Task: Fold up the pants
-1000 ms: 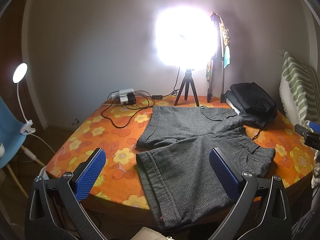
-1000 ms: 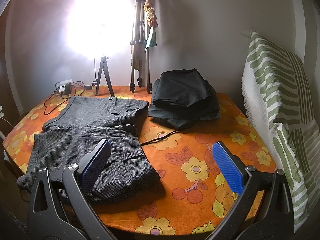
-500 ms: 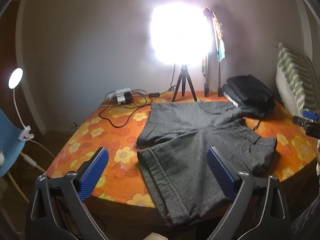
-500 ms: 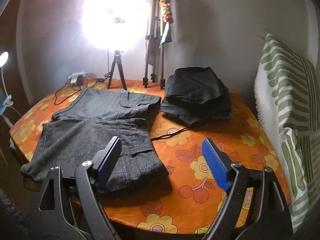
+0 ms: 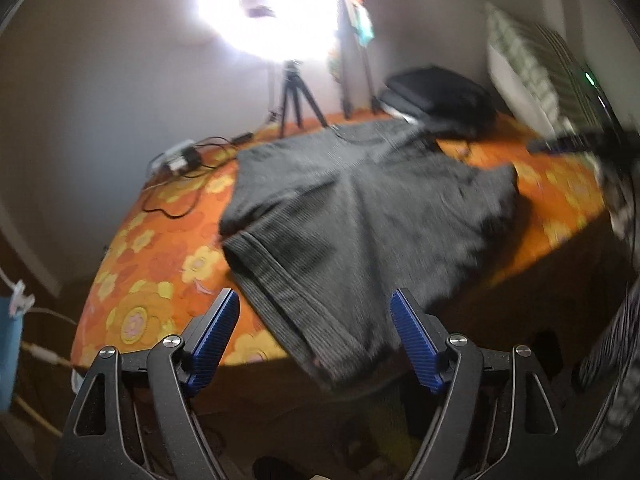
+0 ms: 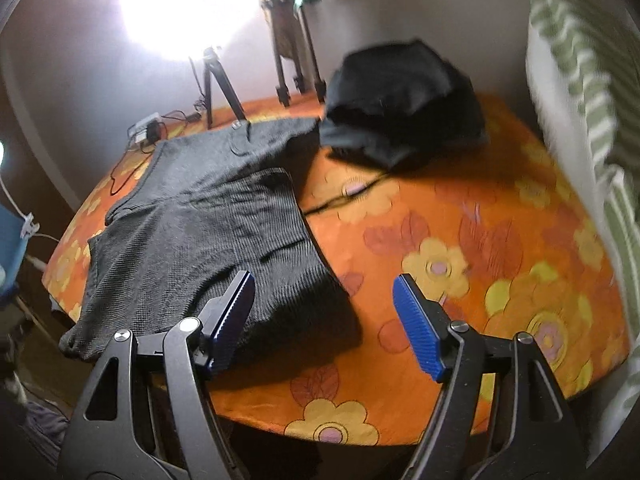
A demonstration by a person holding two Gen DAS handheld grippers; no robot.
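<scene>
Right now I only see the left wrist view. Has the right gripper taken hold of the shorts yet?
Observer: No. The right gripper has its jaws closing, but neither pad presses on the grey shorts. It is pointed at their waist corner.
Operator: Is anything lying near that corner?
Observer: A thin black cable lies on the flowered cover. It runs from the black folded pile up to the edge of the shorts, or close to it.
Operator: Is that corner hanging off the bed?
Observer: No, it lies flat on the cover, just short of the near edge.
</scene>
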